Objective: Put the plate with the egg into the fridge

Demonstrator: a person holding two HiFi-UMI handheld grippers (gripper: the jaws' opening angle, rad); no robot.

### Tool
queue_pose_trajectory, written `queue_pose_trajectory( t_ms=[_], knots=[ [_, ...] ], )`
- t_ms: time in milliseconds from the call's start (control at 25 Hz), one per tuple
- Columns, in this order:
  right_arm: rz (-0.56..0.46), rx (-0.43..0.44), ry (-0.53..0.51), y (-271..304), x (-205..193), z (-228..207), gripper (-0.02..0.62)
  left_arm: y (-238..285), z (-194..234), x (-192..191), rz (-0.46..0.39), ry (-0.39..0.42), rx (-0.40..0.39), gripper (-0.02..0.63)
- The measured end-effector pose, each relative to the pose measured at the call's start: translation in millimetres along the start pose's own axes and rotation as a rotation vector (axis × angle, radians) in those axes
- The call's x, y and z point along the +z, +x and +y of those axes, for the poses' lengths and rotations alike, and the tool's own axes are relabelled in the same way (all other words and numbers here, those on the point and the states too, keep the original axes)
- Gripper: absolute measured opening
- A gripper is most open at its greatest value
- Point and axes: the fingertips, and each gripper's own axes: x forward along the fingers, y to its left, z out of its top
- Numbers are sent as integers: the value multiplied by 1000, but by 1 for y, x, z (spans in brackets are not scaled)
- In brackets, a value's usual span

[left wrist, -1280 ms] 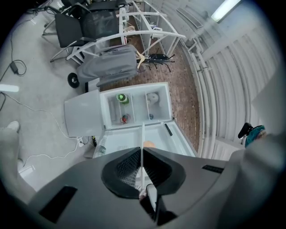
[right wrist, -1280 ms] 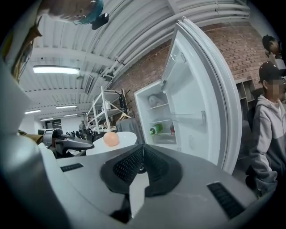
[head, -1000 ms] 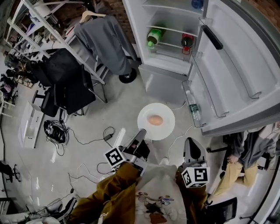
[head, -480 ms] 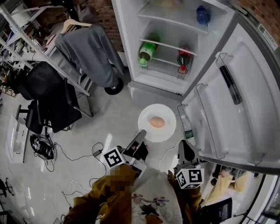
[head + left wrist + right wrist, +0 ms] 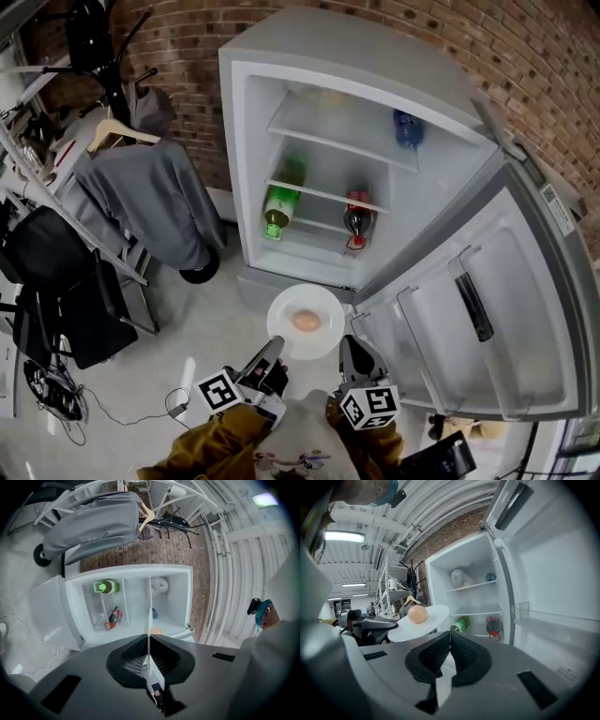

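1. A red-brown brick wall fills the upper right of the head view.
2. A pale, glossy floor lies at lower left.
3. At left, a grey garment hangs on a wooden hanger, above a black chair.
4. In the right gripper view, white ceiling pipes cross the top, and a lit tube lamp glows at upper left.

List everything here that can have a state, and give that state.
Fridge: door wide open.
Left gripper: shut on the plate.
Right gripper: shut, empty.
Plate: held level, not yet inside.
Egg: whole, on the plate.
Green bottle: lying on a shelf.
Red bottle: lying on the same shelf.
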Motion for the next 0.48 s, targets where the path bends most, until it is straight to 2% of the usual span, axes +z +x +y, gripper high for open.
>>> queue_pose_trajectory(
  t_ms=[120, 240, 480],
  knots=[
    [-9, -13, 7, 24, 6, 4, 5, 13, 5, 27, -3, 2, -1, 20],
    [-1, -21, -21, 32, 16, 2, 5, 28, 6, 34, 2, -12, -4, 20],
    [-19, -19, -41, 64, 37, -19, 5, 65, 9, 59, -5, 15, 19, 20]
  ],
)
